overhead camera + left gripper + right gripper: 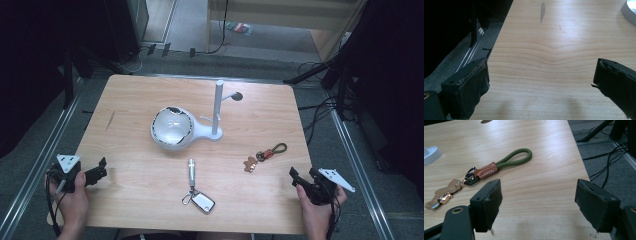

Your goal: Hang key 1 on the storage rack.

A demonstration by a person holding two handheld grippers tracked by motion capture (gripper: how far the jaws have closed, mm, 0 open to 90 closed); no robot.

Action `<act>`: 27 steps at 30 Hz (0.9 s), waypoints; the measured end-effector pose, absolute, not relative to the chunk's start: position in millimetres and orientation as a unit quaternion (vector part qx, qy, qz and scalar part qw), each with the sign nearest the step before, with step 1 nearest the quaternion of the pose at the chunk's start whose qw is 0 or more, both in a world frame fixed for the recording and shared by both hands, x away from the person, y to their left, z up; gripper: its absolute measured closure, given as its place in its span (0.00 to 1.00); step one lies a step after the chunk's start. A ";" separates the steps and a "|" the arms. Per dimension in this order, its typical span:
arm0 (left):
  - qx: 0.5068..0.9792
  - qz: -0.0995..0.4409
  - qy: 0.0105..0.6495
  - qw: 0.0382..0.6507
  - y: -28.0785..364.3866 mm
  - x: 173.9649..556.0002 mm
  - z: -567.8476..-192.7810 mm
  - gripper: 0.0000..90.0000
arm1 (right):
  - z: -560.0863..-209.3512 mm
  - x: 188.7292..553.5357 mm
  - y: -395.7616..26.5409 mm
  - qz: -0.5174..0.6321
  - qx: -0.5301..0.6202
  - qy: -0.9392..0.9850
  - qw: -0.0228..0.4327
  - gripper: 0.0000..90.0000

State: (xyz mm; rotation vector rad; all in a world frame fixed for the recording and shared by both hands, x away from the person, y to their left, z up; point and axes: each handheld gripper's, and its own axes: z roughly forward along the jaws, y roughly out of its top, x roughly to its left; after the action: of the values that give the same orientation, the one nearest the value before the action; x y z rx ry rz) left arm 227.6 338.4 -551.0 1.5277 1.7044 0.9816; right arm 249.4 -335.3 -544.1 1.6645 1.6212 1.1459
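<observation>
The left gripper [102, 169] rests at the near left edge of the table [130, 195] with its jaws spread wide and nothing between them; in the left gripper view the gap between its pads [475, 85] frames bare wood. Ahead of it and to its right stands a white stand [172, 129] with a round bowl-like base and an upright post [218, 107] that carries a small hook. Closer to the person, about midway between the two grippers, lies a car key [202, 201] clipped to a silver metal fob [191, 171].

Further right, just ahead of the right gripper [296, 176] and slightly to its left, lies a keychain [265, 154] with a green cord loop [517, 157], a brown leather band and a tan bear-shaped charm [442, 192]. The right gripper is also open and empty, held at the near right edge; in its own view the keychain lies flat just beyond the left jaw, not touched.

Judging from this, the work has not begun: both sets of keys lie loose on the table, the hook is bare, and neither gripper holds anything. Everything is left to do, most likely picking up the keychain nearest the right gripper and hanging it on the stand
</observation>
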 end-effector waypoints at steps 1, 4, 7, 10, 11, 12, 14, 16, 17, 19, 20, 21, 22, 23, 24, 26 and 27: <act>0.581 0.375 0.647 0.320 338.3 227.6 -550.8 0.00 | -544.1 249.4 -335.1 0.425 0.619 0.602 0.273 0.24; 0.579 0.377 0.646 0.325 338.5 227.0 -550.8 0.00 | -543.6 249.4 -334.1 0.422 0.619 0.602 0.277 0.25; 0.577 0.377 0.646 0.328 338.8 226.5 -550.7 0.00 | -542.9 249.7 -333.5 0.419 0.622 0.600 0.279 0.26; 0.576 0.379 0.646 0.328 338.7 225.8 -550.7 0.00 | -539.1 251.2 -332.0 0.428 0.621 0.603 0.259 0.34; 0.575 0.379 0.645 0.330 338.9 225.6 -550.7 0.00 | -537.3 251.6 -331.2 0.426 0.622 0.604 0.258 0.34; 0.574 0.380 0.645 0.331 339.0 225.6 -550.9 0.00 | -534.7 252.6 -329.6 0.421 0.625 0.606 0.257 0.35; 0.573 0.379 0.646 0.332 339.1 225.6 -550.9 0.00 | -530.4 254.1 -327.5 0.411 0.632 0.607 0.252 0.35; 0.576 0.378 0.646 0.329 339.2 225.8 -550.7 0.00 | -525.1 255.6 -326.7 0.419 0.633 0.609 0.229 0.35; 0.576 0.378 0.647 0.328 338.9 226.1 -550.7 0.00 | -522.9 256.4 -325.0 0.411 0.635 0.614 0.225 0.35; 0.579 0.378 0.645 0.325 338.5 226.2 -550.7 0.00 | -520.4 258.8 -321.0 0.394 0.632 0.628 0.226 0.35; 0.580 0.378 0.645 0.324 338.2 226.1 -550.5 0.00 | -519.9 260.5 -319.0 0.385 0.629 0.637 0.224 0.35; 0.579 0.380 0.644 0.325 337.9 226.2 -550.7 0.00 | -519.7 262.7 -316.2 0.375 0.624 0.648 0.223 0.36; 0.580 0.380 0.644 0.324 338.0 226.2 -550.6 0.00 | -519.5 264.0 -314.4 0.372 0.622 0.653 0.220 0.36; 0.579 0.380 0.644 0.325 338.1 226.1 -550.6 0.00 | -519.4 265.7 -312.3 0.369 0.618 0.661 0.213 0.36; 0.581 0.376 0.645 0.325 338.2 225.8 -550.6 0.00 | -519.4 267.6 -309.8 0.364 0.615 0.668 0.208 0.36; 0.581 0.375 0.646 0.324 338.4 225.8 -550.7 0.00 | -518.5 271.6 -303.7 0.348 0.610 0.684 0.198 0.36; 0.580 0.376 0.646 0.325 338.4 225.9 -550.8 0.00 | -518.0 273.1 -301.7 0.343 0.609 0.688 0.194 0.36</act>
State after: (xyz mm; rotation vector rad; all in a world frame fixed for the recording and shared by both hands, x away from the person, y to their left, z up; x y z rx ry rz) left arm 225.9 338.4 -550.8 1.5207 1.6931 0.9849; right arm 273.1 -301.7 -518.0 1.7090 1.9309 0.9612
